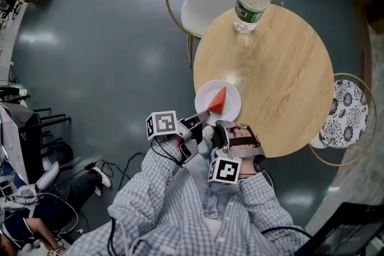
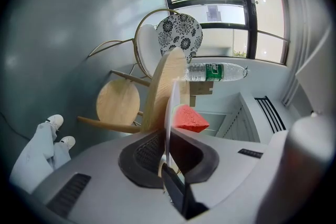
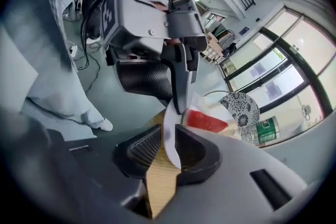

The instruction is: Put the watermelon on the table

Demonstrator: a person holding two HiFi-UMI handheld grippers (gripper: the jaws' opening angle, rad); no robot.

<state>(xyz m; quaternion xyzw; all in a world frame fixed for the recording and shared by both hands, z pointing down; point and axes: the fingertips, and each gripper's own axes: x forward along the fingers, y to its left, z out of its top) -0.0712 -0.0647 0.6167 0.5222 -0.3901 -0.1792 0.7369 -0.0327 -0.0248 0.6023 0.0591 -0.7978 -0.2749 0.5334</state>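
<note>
The watermelon point(image 1: 218, 101) is seen on the plate point(image 1: 204, 95) at the table's point(image 1: 282, 63) near edge. Its long axis is run from the rind, beside the left gripper point(image 1: 201, 116), to the tip, pointed toward the table's middle. The plate's rim is clamped by the left gripper, and the right gripper's point(image 1: 221, 128) jaws are held apart around it.

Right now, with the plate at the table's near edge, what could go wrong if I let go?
1. The plate is at the very near edge of the table. Released here, it could tip off, so move it inward first.
2. The watermelon lies loose on it, and any tilt may slide it off.
3. Only the left gripper clearly pinches the rim. The right gripper straddles it with its grip unclear, so the plate might pivot.
</note>
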